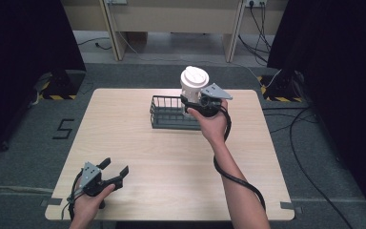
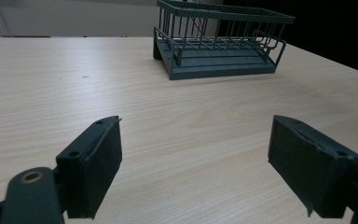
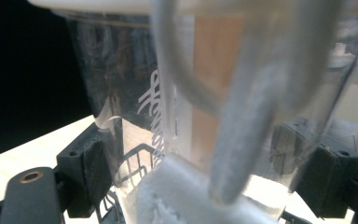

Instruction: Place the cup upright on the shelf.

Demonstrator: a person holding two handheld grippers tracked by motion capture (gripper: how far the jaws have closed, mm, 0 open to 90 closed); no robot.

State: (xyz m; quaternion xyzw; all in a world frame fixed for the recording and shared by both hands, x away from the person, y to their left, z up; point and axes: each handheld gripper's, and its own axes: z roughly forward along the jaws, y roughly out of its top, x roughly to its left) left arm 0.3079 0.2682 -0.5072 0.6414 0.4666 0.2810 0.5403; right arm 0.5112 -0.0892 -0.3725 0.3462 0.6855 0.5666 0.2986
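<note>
Cup [image 1: 194, 84] clamped in right gripper [image 1: 194, 103], left gripper [image 1: 114, 170] wide open

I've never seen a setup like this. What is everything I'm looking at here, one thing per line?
Table: one, light wood, centre of the room.
Wire basket: one, dark grey, on the far half of the table.
Cup: one, clear with a white lid, held up at the basket's right end; something white shows in its bottom in the right gripper view.
Number marking: one, black "5", on the grey floor left of the table.
Cables: several, black, on the floor at the right.
Striped stand feet: two, black and yellow, beyond the table's far corners.
Left gripper: one, black, jaws wide apart, near the table's near-left corner.
Right gripper: one, black, jaws closed on the cup.
</note>
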